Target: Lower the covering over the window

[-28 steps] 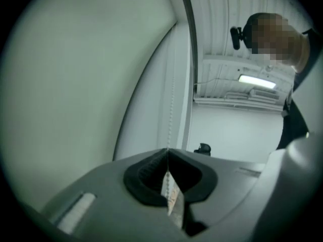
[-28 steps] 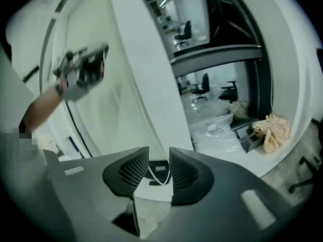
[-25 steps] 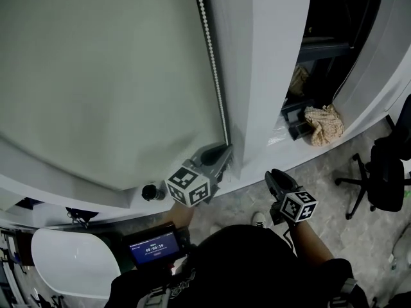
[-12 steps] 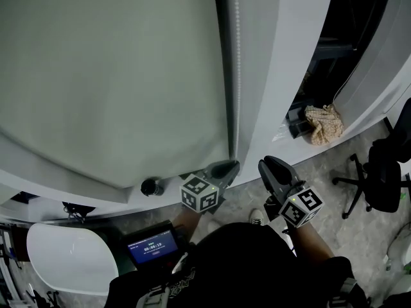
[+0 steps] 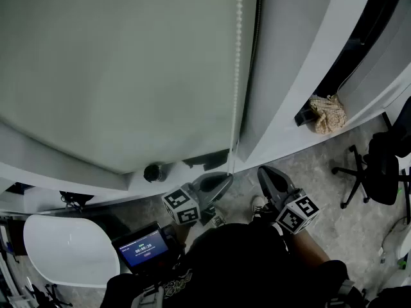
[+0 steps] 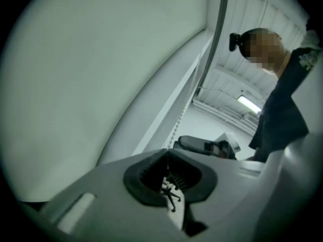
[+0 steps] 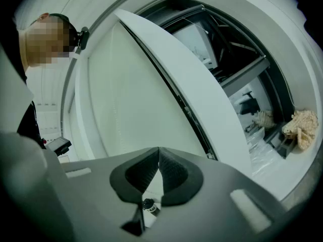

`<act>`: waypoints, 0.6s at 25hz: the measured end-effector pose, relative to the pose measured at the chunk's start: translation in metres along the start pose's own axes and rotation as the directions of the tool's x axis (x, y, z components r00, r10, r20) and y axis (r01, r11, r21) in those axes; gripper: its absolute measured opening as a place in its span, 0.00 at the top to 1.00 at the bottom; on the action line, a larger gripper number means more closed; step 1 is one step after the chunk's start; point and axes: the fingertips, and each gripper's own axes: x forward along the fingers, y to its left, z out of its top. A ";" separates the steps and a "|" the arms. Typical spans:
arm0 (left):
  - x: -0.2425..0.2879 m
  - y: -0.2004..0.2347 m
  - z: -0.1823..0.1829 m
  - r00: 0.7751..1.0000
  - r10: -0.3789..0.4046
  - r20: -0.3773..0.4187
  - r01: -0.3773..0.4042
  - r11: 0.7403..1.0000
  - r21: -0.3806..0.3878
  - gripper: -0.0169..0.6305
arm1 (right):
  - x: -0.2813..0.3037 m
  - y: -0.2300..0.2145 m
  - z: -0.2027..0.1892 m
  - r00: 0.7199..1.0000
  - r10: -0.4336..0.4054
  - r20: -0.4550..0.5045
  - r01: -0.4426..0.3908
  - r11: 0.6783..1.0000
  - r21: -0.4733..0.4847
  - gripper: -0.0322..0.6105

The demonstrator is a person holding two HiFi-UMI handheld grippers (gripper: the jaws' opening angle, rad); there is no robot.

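Right gripper (image 5: pixel 264 172) is shown just closed on nothing, while the bead chain (image 5: pixel 238 76) beside it is clamped by the left gripper (image 5: pixel 227 178) alone, presumably to lower the blind (image 5: pixel 115 69).

Left tool (image 5: pixel 227 176) sank lower, bead chain (image 5: pixel 238 76) pinched in its tips. I saw the right tool (image 5: pixel 262 171) lift nearer that chain; its jaws had just been closing and met with nothing between them.
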 end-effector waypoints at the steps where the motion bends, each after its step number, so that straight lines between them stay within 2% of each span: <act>1: -0.006 -0.006 0.002 1.000 -0.007 0.017 0.007 1.000 0.002 0.96 | 0.001 0.004 -0.006 1.000 0.003 -0.008 -0.003 1.000 0.012 0.94; 4: -0.019 -0.020 0.028 0.988 -0.011 0.157 0.001 0.998 0.066 0.93 | 0.002 0.014 -0.017 1.000 0.021 -0.022 -0.021 0.999 0.029 0.94; 6: -0.023 -0.028 0.039 0.977 -0.036 0.211 0.018 0.996 0.086 0.88 | 0.001 0.020 -0.020 0.999 0.034 -0.017 -0.034 0.999 0.034 0.94; 7: -0.025 -0.031 0.040 0.976 -0.037 0.213 0.019 0.996 0.082 0.98 | -0.001 0.023 -0.020 0.999 0.042 -0.013 -0.042 0.998 0.038 0.94; 9: -0.027 -0.040 0.033 0.983 -0.029 0.183 0.013 0.996 0.088 0.98 | -0.006 0.027 -0.017 0.998 0.067 0.001 -0.067 0.996 0.053 0.94; 11: -0.025 -0.056 0.015 0.993 -0.028 0.117 0.015 0.994 0.111 0.98 | -0.013 0.031 -0.015 0.994 0.106 0.013 -0.107 0.992 0.072 0.94; 13: -0.021 -0.080 -0.019 0.999 -0.043 0.017 0.040 0.989 0.139 0.98 | -0.026 0.040 -0.017 0.987 0.159 0.014 -0.160 0.984 0.083 0.94; 15: -0.015 -0.108 -0.059 0.994 -0.074 -0.080 0.087 0.981 0.176 0.98 | -0.045 0.050 -0.024 0.976 0.220 -0.004 -0.219 0.972 0.090 0.94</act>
